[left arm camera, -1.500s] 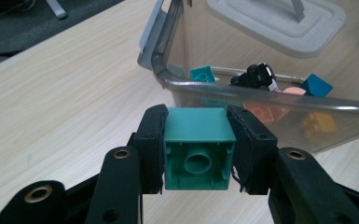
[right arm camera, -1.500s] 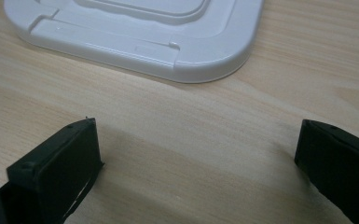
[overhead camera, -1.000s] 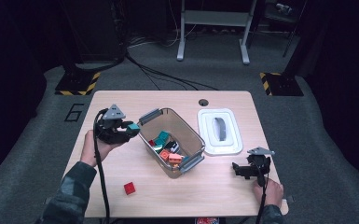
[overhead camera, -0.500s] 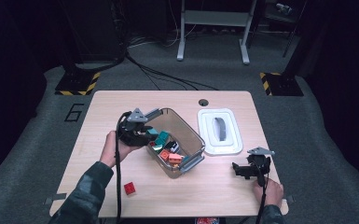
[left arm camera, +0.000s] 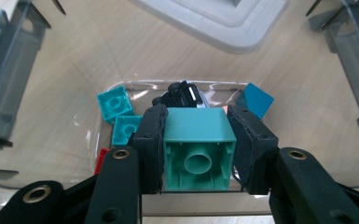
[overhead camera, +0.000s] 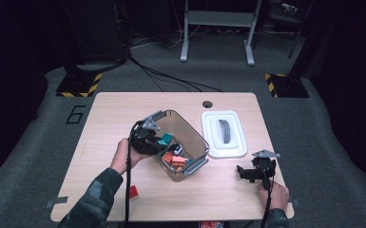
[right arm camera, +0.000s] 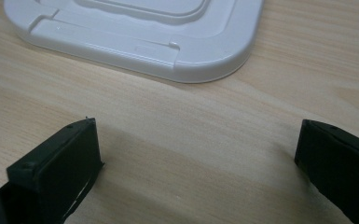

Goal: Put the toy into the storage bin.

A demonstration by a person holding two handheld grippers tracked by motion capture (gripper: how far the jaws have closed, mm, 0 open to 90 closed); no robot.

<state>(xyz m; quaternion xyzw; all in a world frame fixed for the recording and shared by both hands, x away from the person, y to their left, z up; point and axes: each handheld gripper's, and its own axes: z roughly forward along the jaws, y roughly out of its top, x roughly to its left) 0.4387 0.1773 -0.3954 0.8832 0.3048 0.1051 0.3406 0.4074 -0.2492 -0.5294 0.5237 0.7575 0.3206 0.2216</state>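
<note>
My left gripper [left arm camera: 196, 149] is shut on a teal block [left arm camera: 197, 150], hollow underside toward the camera, held over the clear plastic bin [overhead camera: 196, 142]. In the high view the left gripper [overhead camera: 158, 141] reaches over the bin's left rim with the teal block [overhead camera: 165, 139] in its jaws. Inside the bin lie teal blocks [left arm camera: 115, 103], a blue block [left arm camera: 256, 100], a black piece [left arm camera: 181, 95], a red block [left arm camera: 101, 159] and orange blocks [overhead camera: 175, 160]. My right gripper [right arm camera: 196, 158] stands open over bare wood at the table's front right, also seen as the right gripper [overhead camera: 245, 172].
A white lid [overhead camera: 224, 134] lies flat right of the bin, its rounded corner [right arm camera: 214, 60] just beyond the right jaws. A red block [overhead camera: 133, 191] sits on the table near the front edge by the left forearm. A cable hole [overhead camera: 207, 104] marks the far edge.
The left hand has carried the teal block rightward and down, from left of the bin to over its rim. The right gripper has stayed put.
</note>
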